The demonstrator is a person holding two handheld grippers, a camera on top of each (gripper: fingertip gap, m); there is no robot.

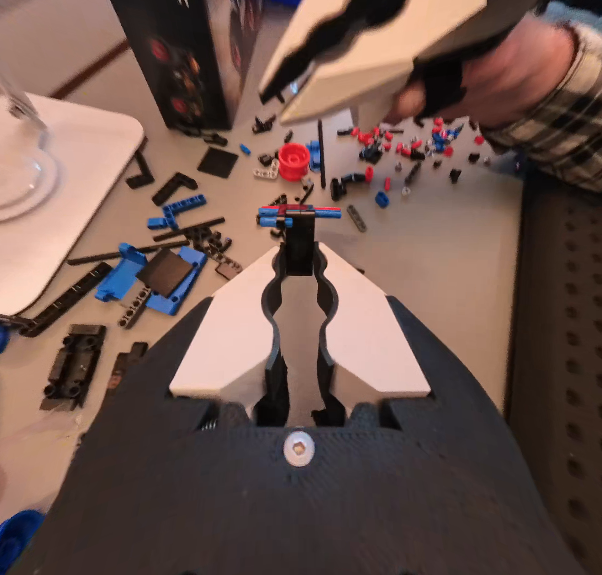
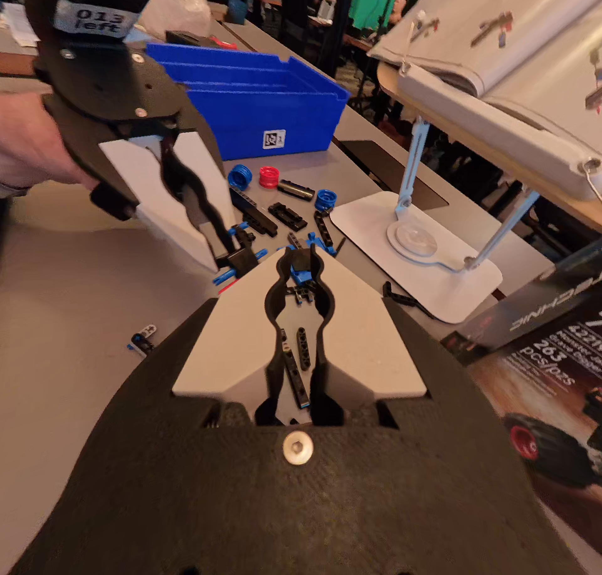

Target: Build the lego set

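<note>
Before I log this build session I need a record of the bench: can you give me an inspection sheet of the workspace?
Surface: grey table, mostly covered with parts.
Job's things: black-and-blue assembly held above the table; loose pieces; red wheel hub; set box.
Clutter: blue bin; booklet stand.
Grippers: left gripper shut on the assembly; right gripper holds nothing that I can see, its tips a little apart.
Cables: nothing seen.
Surroundings: other desks, blurred.

Black-and-blue lego assembly [image 1: 299,230] between jaws
</note>
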